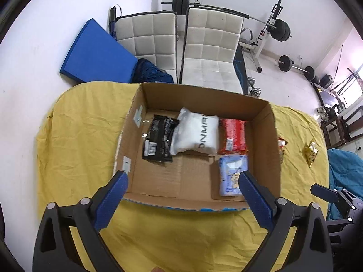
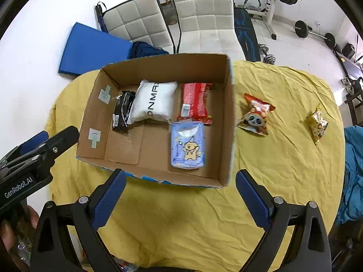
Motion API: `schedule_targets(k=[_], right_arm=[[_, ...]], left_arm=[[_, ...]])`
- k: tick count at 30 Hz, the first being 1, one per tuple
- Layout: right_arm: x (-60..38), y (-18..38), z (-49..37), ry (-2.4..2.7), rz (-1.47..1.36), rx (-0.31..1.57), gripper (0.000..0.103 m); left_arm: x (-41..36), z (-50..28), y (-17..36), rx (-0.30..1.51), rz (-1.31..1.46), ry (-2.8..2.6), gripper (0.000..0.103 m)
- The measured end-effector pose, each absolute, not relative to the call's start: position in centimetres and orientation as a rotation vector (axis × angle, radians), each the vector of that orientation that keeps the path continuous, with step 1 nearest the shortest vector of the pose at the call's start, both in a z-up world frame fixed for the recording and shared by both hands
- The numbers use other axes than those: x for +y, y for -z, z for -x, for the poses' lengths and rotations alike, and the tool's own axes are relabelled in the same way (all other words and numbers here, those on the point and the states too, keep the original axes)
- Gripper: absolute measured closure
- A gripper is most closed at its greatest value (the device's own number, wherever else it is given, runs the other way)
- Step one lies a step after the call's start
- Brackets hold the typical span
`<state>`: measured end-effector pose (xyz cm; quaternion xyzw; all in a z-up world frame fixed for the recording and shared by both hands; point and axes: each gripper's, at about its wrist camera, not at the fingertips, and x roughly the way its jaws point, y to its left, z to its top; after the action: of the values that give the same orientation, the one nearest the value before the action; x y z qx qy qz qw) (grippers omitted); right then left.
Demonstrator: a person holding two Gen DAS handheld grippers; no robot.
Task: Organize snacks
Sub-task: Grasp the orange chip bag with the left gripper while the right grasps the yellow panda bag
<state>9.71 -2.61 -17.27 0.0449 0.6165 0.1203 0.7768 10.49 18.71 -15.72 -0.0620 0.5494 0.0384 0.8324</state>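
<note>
An open cardboard box stands on the yellow-clothed table. Inside lie a black packet, a white pouch, a red packet and a light-blue bear packet. To the right of the box, on the cloth, rest an orange panda snack and a gold snack. My left gripper hovers open at the box's near edge, holding nothing. My right gripper is open and empty near the box's front right corner.
Yellow cloth covers the round table, with bare cloth in front and at the right. Two white chairs, a blue mat and gym weights stand behind. A blue fabric lies at the right edge.
</note>
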Motion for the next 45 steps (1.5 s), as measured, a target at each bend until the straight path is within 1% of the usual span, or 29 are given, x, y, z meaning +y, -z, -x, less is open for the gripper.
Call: schedule_targets(k=[4,7,11,14,17,21,26,28,33,37,40,42,44,45], right_arm=[[-6.2,16.7,-9.7,-0.241,-0.140,1.324,0.004],[-10.4,16.6,-10.1,-0.196,-0.182,1.323,0.004],[-18.1,17.4,-11.3,-0.076,-0.234,1.326,0.004],[-23.4,18.8,-12.5,0.009,-0.258,1.340,0.004],[-28.4,20.7,-13.8,0.075,-0.291,1.365,0.004],[-33.5,23.2,-15.7,0.132,-0.326,1.394,0.004],[-37.9,27.6,-18.6,0.145,-0.413,1.473,0.004],[-38.3,28.6,-19.8,0.131,-0.419,1.474,0.004],[-37.2,32.3,-23.3,0.028,-0.232,1.551,0.004],[-35.6,34.8,-25.2,-0.046,-0.015,1.593,0.004],[-34.5,35.9,-26.1,-0.093,0.140,1.573,0.004],[-34.0,36.6,-26.5,-0.115,0.191,1.577,0.004],[-33.8,37.7,-26.9,-0.135,0.193,1.597,0.007],[-33.9,38.1,-27.1,-0.136,0.189,1.609,0.010]], left_arm=[[16.5,-11.0,14.9,1.160,0.134,-0.056,0.003],[13.4,-11.9,14.2,1.157,0.109,-0.016,0.003],[7.5,-14.2,13.7,1.155,0.046,0.054,0.003],[3.1,-16.5,14.3,1.176,-0.015,0.102,0.003],[-1.6,-19.4,16.0,1.216,-0.075,0.156,0.003],[-7.4,-23.4,19.8,1.303,-0.181,0.200,0.003],[-11.6,-27.7,25.2,1.432,-0.261,0.228,0.003],[-12.3,-28.9,27.3,1.484,-0.271,0.222,0.003],[-12.8,-30.8,31.8,1.576,-0.322,0.200,0.003],[-12.8,-31.7,34.6,1.637,-0.353,0.181,0.003],[-13.1,-32.1,36.4,1.658,-0.386,0.164,0.003],[-13.5,-32.2,36.8,1.662,-0.409,0.161,0.003],[-14.0,-32.3,37.2,1.665,-0.424,0.170,0.003],[-14.1,-32.4,37.4,1.680,-0.412,0.179,0.003]])
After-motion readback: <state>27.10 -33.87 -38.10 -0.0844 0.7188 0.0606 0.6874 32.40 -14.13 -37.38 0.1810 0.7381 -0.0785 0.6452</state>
